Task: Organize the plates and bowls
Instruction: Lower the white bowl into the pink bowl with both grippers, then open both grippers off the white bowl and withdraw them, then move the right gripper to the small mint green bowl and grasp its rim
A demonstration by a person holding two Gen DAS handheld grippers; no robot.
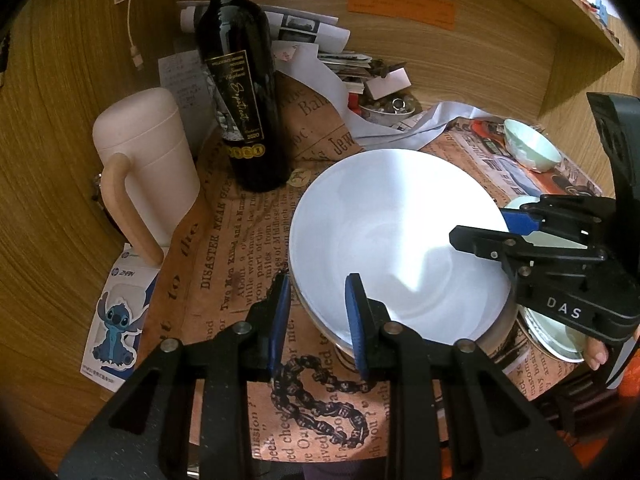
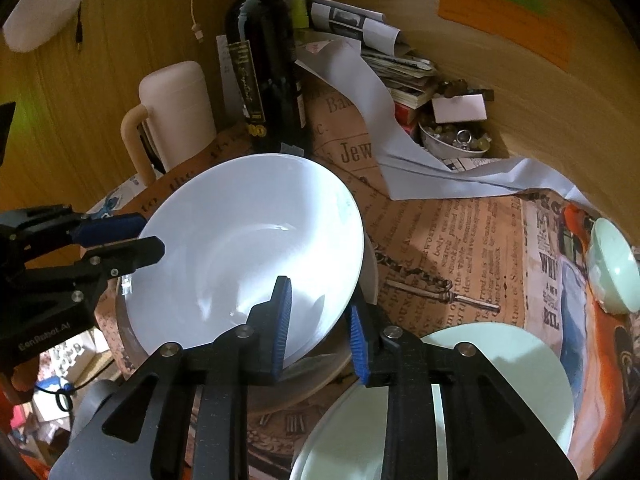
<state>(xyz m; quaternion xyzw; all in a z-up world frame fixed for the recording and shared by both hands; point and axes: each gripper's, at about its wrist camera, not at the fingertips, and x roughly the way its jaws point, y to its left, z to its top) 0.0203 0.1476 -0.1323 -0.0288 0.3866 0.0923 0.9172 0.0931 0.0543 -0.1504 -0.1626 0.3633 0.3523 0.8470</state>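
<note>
I see a dark glass wine bottle (image 1: 240,92) beside a pale pink plastic jug (image 1: 150,168), both on brown newspaper-print paper (image 1: 236,264), with a cartoon sticker card (image 1: 116,320) nearby.

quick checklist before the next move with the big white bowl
1. Left gripper straddles the white bowl rim: ok.
2. Left pads pressing the rim: cannot tell.
3. Right gripper straddles the rim: ok.
4. Right pads pressing the rim: not ok, a gap shows.
5. Bowl sits nested on the dish beneath: ok.
6. Wine bottle stands apart from the bowl: ok.
</note>
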